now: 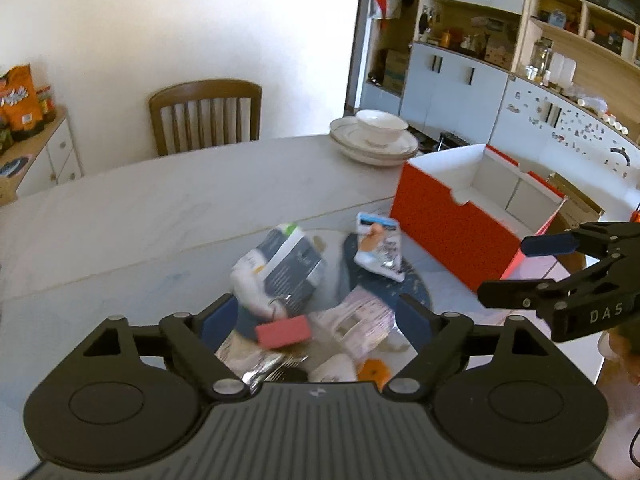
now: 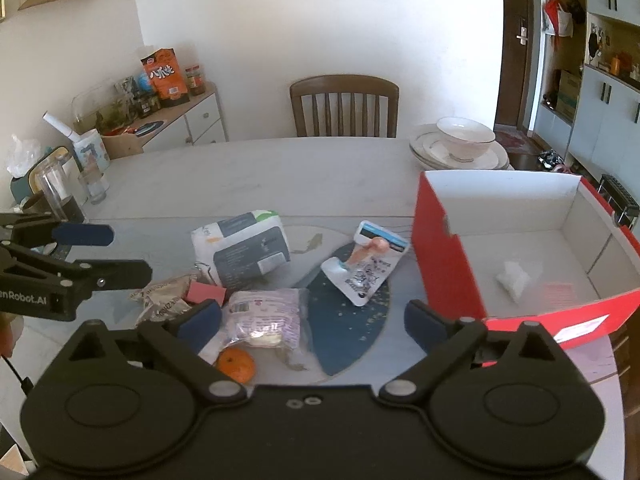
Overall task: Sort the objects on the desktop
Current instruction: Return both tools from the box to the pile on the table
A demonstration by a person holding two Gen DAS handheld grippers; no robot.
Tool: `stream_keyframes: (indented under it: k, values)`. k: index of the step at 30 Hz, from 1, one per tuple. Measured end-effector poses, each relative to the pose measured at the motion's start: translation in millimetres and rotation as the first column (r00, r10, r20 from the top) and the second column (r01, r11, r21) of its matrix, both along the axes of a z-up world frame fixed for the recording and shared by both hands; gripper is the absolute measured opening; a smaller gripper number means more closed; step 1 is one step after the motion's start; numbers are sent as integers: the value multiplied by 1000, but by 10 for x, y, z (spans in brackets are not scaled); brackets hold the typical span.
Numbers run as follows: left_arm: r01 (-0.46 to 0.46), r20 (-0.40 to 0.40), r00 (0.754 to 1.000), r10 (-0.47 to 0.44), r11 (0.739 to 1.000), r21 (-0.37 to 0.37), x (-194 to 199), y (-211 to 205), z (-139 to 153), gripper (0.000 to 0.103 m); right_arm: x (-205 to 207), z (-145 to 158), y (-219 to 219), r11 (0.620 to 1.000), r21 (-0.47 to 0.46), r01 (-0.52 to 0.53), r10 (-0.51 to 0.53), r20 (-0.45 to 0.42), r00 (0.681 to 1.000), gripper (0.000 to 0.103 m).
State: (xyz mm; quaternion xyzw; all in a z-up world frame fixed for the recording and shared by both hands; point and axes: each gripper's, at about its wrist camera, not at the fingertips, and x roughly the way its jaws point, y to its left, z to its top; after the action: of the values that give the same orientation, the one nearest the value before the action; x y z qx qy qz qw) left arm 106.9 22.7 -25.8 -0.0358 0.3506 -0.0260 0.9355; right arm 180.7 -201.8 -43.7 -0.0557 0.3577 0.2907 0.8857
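Observation:
A pile of objects lies on the table: a white and grey tissue pack (image 2: 242,246), a pink eraser (image 2: 206,292), a purple-printed packet (image 2: 266,314), an orange (image 2: 236,364), a crinkled snack wrapper (image 2: 162,298) and a blister pack (image 2: 366,262) on a dark blue mat (image 2: 348,320). A red box (image 2: 448,264) with a white inside stands at the right and holds a white packet (image 2: 514,278). My left gripper (image 1: 316,318) is open above the pile, the pink eraser (image 1: 284,332) between its fingers. My right gripper (image 2: 312,320) is open, hovering over the purple packet and mat.
Stacked plates with a bowl (image 2: 460,146) sit at the far right of the table. A wooden chair (image 2: 344,106) stands behind it. Glasses and jars (image 2: 60,188) crowd the far left corner. A sideboard (image 2: 176,116) holds snack bags. Cabinets (image 1: 460,80) line the right wall.

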Motion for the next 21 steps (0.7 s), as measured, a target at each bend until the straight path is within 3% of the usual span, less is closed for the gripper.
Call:
stream_keyframes:
  k: [3, 15, 21]
  values:
    - [-21, -26, 999, 21, 1000, 6, -15, 97, -119, 102, -15, -38, 96, 1000, -6, -2, 2, 2, 1000, 101]
    - [-82, -101, 991, 82, 997, 11, 95, 463, -625, 103, 64, -346, 488, 999, -45, -5, 5, -13, 1000, 102]
    - [-19, -115, 993, 25, 998, 54, 198, 529, -797, 103, 151, -474, 613, 997, -79, -17, 15, -21, 1000, 102]
